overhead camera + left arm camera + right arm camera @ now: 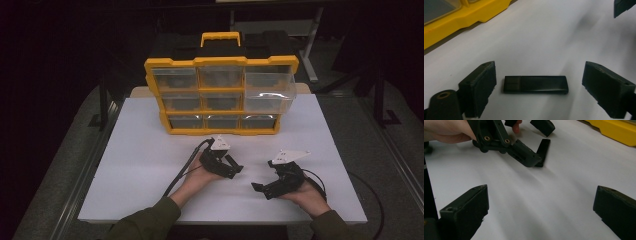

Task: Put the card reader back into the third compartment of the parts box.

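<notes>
1. My left gripper (235, 167) is lowered over a small black USB stick (535, 84), which lies flat on the white tabletop (140, 165) in front of the yellow organizer (220, 95).
2. Its jaws stand released, one off each end of the stick, neither pad touching it, so it rests on the tabletop alone.
3. I straddle it lengthwise, I judge, so that closing clamps it end to end.
4. My right gripper (263, 188) waits to the right of the stick, well apart, jaws released with nothing between them; it points toward the stick, ready to assist.
5. The organizer's top right drawer (269, 92) is pulled out, likely the place meant for the stick.
</notes>
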Available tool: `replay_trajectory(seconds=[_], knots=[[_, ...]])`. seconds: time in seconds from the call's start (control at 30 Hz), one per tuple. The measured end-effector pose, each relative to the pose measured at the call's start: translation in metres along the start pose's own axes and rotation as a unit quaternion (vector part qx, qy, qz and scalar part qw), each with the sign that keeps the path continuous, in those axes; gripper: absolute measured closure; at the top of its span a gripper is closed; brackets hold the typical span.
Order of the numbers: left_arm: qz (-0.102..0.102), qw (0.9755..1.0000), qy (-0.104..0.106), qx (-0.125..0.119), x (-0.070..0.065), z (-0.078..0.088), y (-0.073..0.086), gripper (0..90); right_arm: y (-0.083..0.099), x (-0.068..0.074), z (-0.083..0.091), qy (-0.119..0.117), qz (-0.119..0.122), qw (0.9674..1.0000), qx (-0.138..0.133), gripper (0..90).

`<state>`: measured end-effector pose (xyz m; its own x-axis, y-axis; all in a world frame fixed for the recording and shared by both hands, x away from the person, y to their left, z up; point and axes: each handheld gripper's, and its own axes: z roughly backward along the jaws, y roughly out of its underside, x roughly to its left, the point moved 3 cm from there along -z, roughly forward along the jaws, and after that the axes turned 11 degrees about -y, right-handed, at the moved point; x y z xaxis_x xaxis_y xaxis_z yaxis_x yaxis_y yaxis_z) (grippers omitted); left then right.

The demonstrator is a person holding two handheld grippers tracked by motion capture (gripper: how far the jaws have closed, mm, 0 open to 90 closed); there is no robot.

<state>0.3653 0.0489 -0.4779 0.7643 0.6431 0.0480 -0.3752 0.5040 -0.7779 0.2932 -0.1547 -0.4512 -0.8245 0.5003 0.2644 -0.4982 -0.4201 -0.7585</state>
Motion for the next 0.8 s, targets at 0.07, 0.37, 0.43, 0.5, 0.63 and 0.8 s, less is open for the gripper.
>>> replay_trajectory(seconds=[0.07, 0.37, 0.43, 0.5, 0.63, 0.8], knots=[[0.000, 1.0000, -0.001, 0.000, -0.0002, -0.0003, 0.0000, 13.9, 0.0000, 0.0000, -0.0001, 0.000, 0.000, 1.0000, 0.000, 0.0], [-0.002, 0.9999, -0.012, 0.004, -0.0003, -0.0012, 0.0001, 19.1, 0.0001, -0.0001, -0.0001, 0.000, -0.001, 1.0000, 0.000, 0.0], [-0.004, 0.9999, -0.012, 0.006, -0.0001, -0.0016, 0.0001, 20.4, 0.0001, 0.0000, 0.0000, 0.000, -0.001, 1.0000, 0.000, 0.0], [-0.004, 0.9999, -0.012, 0.008, -0.0002, -0.0018, 0.0002, 21.7, 0.0001, 0.0001, 0.0000, 0.000, -0.001, 1.0000, -0.001, 0.0], [-0.007, 0.9998, -0.011, 0.013, -0.0007, -0.0027, 0.0002, 24.5, 0.0002, -0.0001, 0.0002, 0.000, -0.001, 1.0000, -0.001, 0.0], [-0.012, 0.9997, -0.014, 0.016, -0.0014, -0.0031, 0.0002, 27.1, 0.0000, -0.0001, 0.0005, 0.000, -0.002, 1.0000, -0.002, 0.0]])
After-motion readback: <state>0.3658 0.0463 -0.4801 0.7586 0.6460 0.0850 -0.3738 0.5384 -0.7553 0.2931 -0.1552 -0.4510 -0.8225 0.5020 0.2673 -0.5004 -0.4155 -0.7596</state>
